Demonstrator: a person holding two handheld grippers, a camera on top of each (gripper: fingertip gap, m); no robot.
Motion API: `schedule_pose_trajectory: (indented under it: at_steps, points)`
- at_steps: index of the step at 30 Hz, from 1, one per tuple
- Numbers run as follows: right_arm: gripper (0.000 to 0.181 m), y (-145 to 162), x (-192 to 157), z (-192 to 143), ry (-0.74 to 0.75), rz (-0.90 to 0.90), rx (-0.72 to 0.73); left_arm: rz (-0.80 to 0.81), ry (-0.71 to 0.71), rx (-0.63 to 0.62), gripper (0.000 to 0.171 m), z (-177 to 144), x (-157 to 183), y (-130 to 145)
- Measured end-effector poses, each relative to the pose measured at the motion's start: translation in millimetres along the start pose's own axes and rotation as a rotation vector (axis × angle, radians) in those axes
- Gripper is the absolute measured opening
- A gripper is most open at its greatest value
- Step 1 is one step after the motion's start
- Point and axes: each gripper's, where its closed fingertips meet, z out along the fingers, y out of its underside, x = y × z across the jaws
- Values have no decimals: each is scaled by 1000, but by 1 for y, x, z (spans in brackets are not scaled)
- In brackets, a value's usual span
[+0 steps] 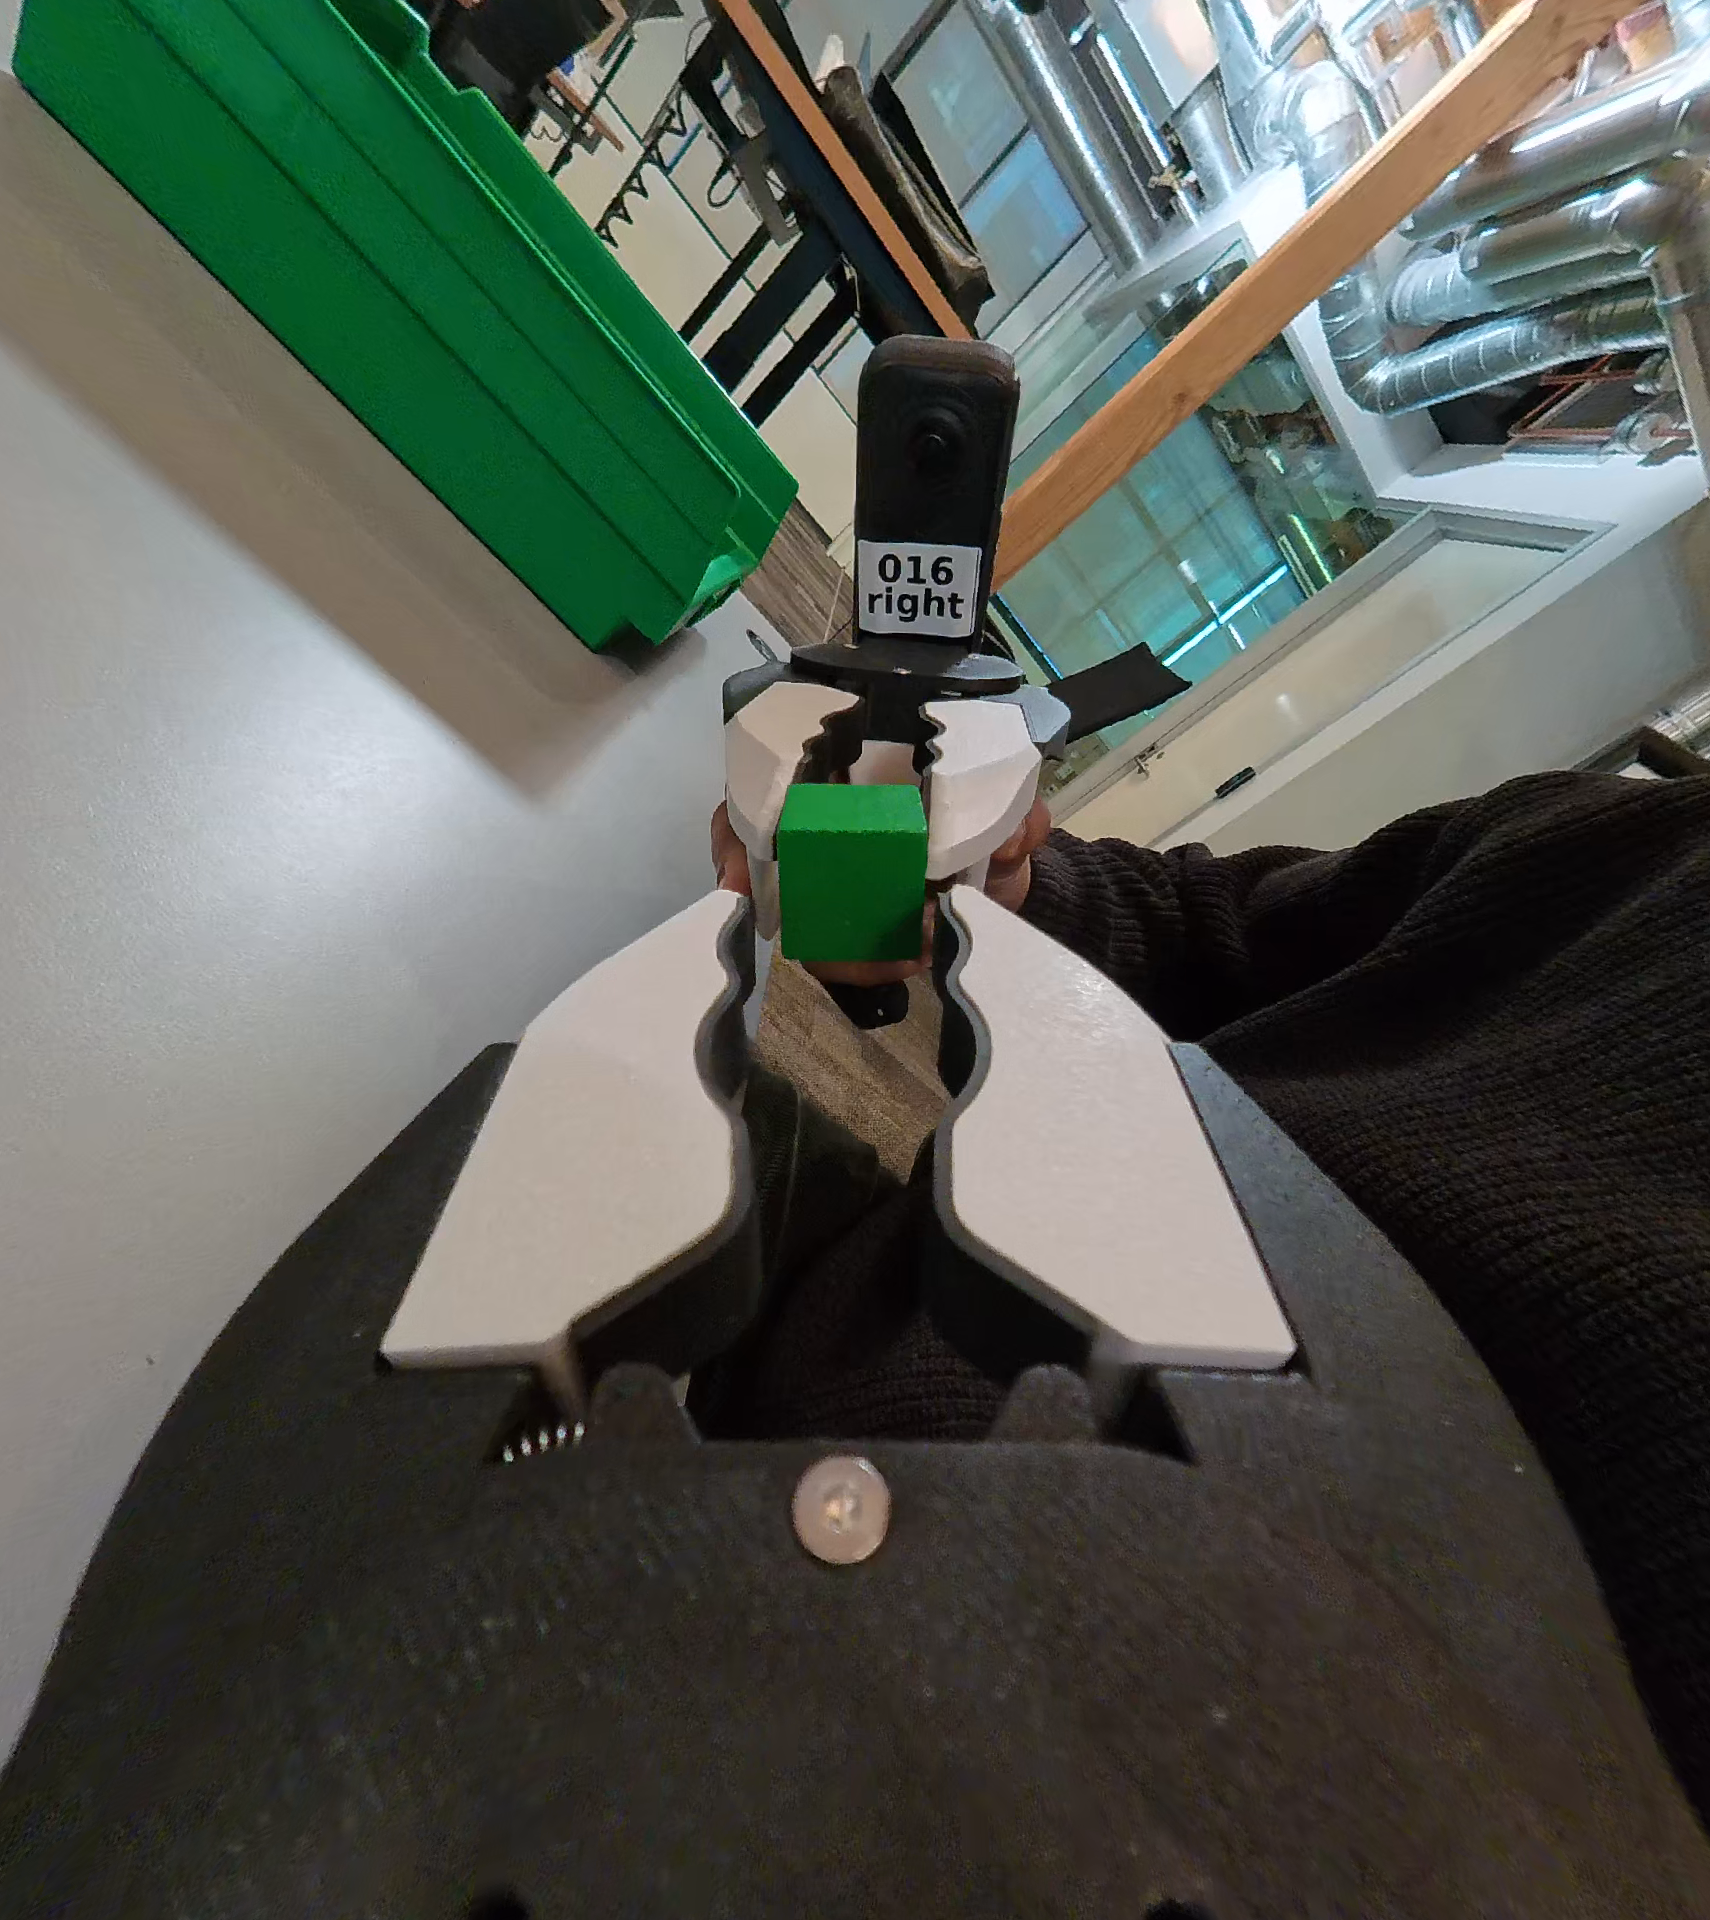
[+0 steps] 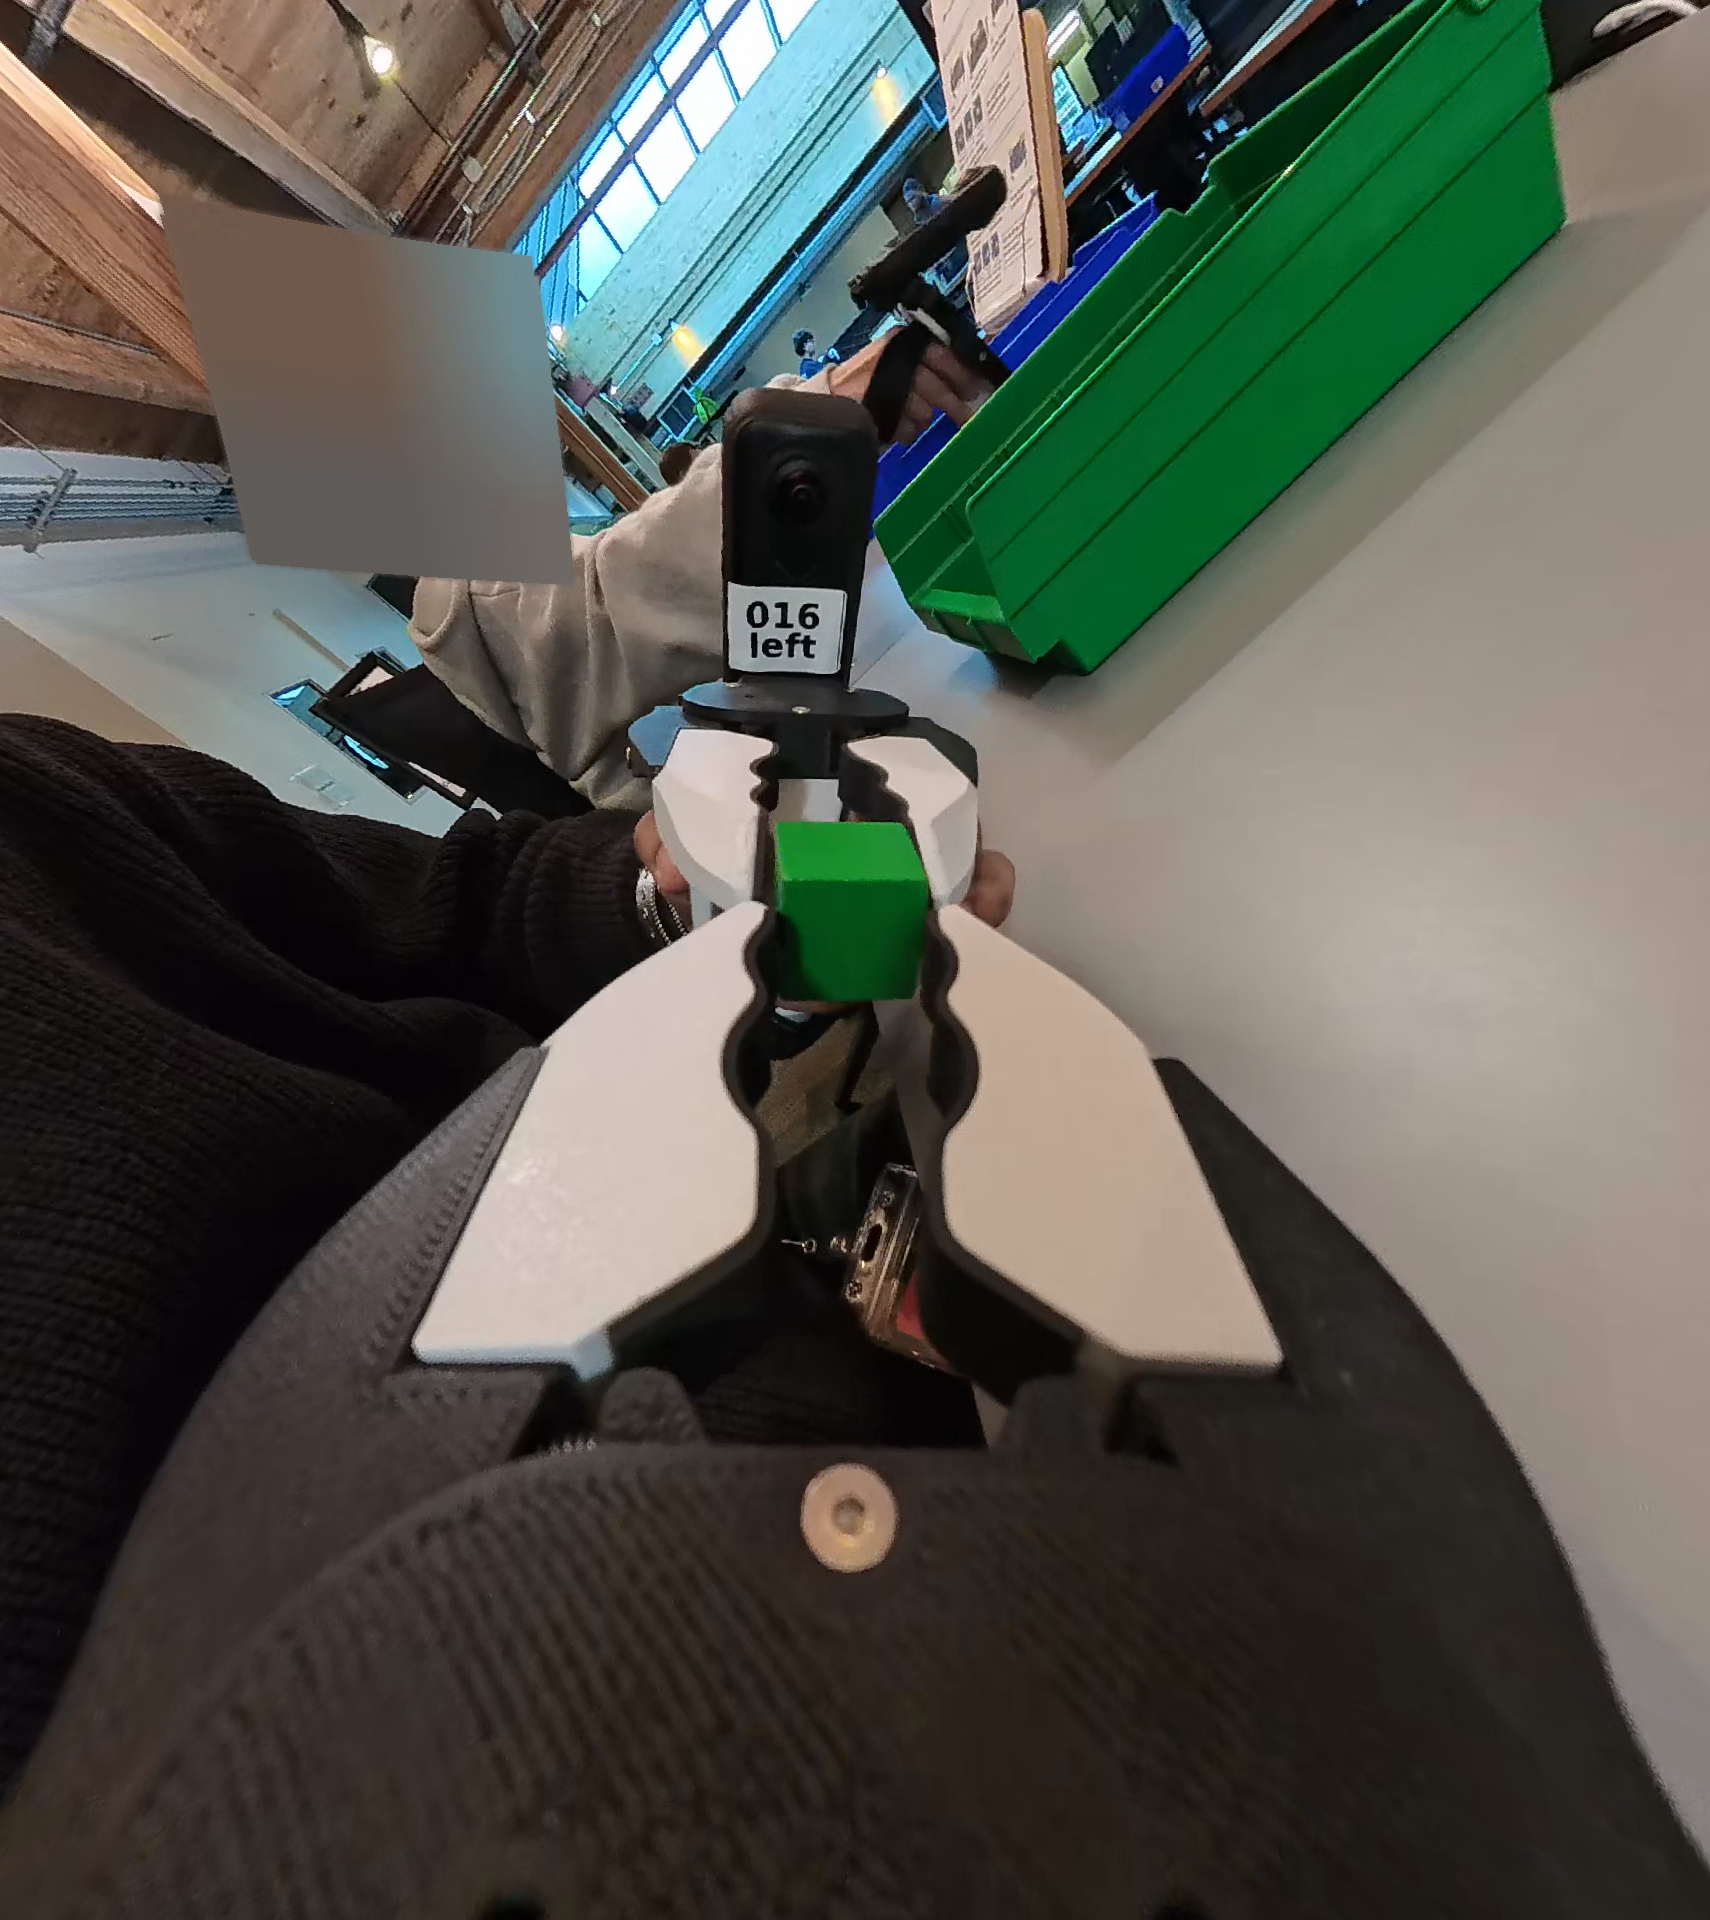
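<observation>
Green block (image 1: 851,883) hangs in the air beside the white table (image 1: 155,831), pinched at once by the left gripper (image 1: 846,925) and the right gripper (image 2: 846,935), tip to tip from opposite ends.

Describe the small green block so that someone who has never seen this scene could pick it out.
Beside the white table, two grippers face each other. The green block sits between their white tips, pinched from both sides. Unlike the big green bins on the table, it is a small solid cube.
</observation>
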Motion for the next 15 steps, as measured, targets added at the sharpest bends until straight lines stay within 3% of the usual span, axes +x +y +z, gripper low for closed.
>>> schedule_pose_trajectory:
  at_steps: [11,15]
  points:
    - [26,-7,-4,-5,-20,-31,10,-16,16,-2,36,0,0,1]
    - [27,-44,-5,-31,55,-178,73,-23,10,5,36,-1,-3,-1]
